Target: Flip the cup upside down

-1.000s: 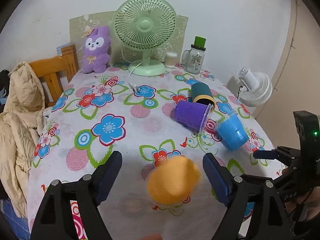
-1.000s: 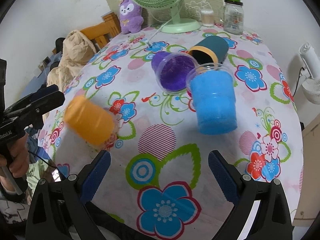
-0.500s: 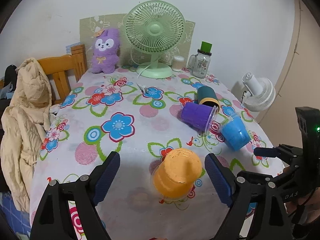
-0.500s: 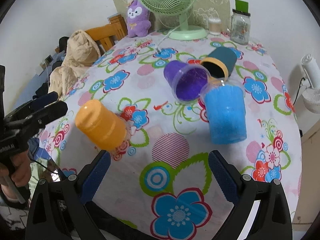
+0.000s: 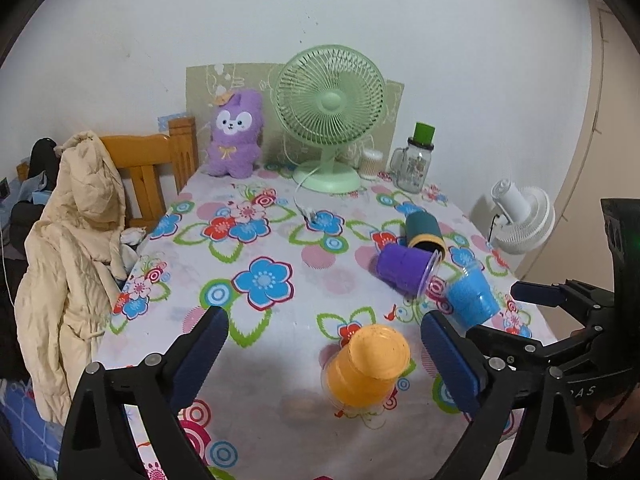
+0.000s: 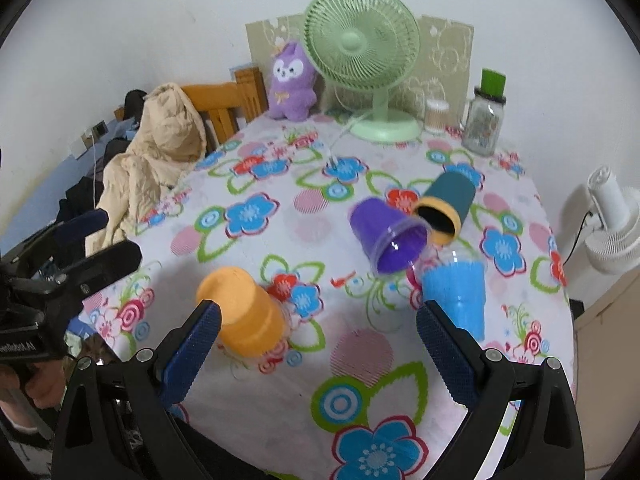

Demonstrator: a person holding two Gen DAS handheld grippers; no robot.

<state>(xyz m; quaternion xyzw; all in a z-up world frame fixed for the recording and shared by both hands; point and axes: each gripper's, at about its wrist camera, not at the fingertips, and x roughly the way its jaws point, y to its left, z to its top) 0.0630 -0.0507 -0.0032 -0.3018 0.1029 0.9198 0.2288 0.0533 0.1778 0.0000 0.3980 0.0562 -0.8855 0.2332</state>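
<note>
An orange cup (image 5: 366,366) stands upside down, base up, near the front edge of the flowered table (image 5: 256,264); it also shows in the right wrist view (image 6: 244,312). A blue cup (image 5: 472,298) stands upside down to its right (image 6: 456,296). A purple cup (image 5: 406,266) and a dark teal cup with a yellow rim (image 5: 424,230) lie on their sides behind. My left gripper (image 5: 324,356) is open and empty, just in front of the orange cup. My right gripper (image 6: 318,354) is open and empty, short of the cups.
A green desk fan (image 5: 330,120), a purple plush toy (image 5: 236,136), a glass jar with a green lid (image 5: 416,160) and a small cup stand at the table's back. A wooden chair with a beige jacket (image 5: 68,248) is on the left. A white fan (image 5: 524,214) stands beyond the right edge.
Both grippers have pulled back and up from the table. The orange cup, blurred and tilting one second ago, now stands still upside down.
</note>
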